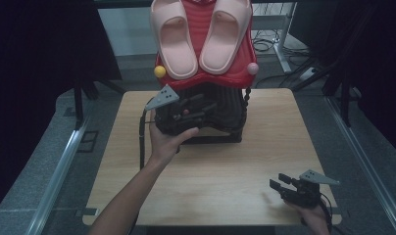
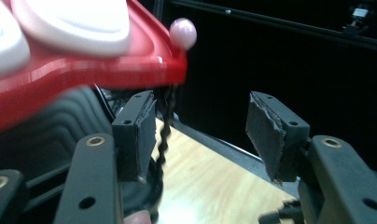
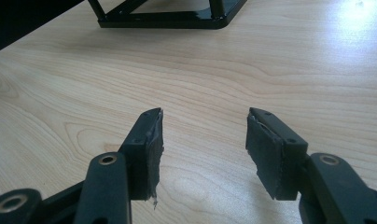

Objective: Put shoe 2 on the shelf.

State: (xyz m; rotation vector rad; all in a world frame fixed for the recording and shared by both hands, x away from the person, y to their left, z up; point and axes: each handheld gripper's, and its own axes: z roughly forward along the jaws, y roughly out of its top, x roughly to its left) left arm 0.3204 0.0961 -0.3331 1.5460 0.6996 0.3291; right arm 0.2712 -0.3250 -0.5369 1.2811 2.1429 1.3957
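A two-level shoe rack stands at the table's far side. Its red top shelf (image 1: 204, 22) carries two pink slippers (image 1: 174, 39) (image 1: 225, 34), and a black ribbed shelf (image 1: 228, 105) sits below. My left gripper (image 1: 208, 106) is open, just under the red shelf and over the black one, with nothing between its jaws. In the left gripper view, the left gripper (image 2: 200, 100) has the red shelf (image 2: 130, 65) and a slipper (image 2: 74, 21) above it. My right gripper (image 1: 277, 179) (image 3: 203, 114) is open over bare wood at the near right.
A yellow ball (image 1: 160, 71) and a pink ball (image 1: 253, 68) (image 2: 183, 33) cap the red shelf's front corners. A twisted black post (image 2: 165, 130) hangs below the pink one. The rack's black base frame (image 3: 177, 21) rests on the wooden table (image 1: 225, 166). Grey floor and metal rails surround it.
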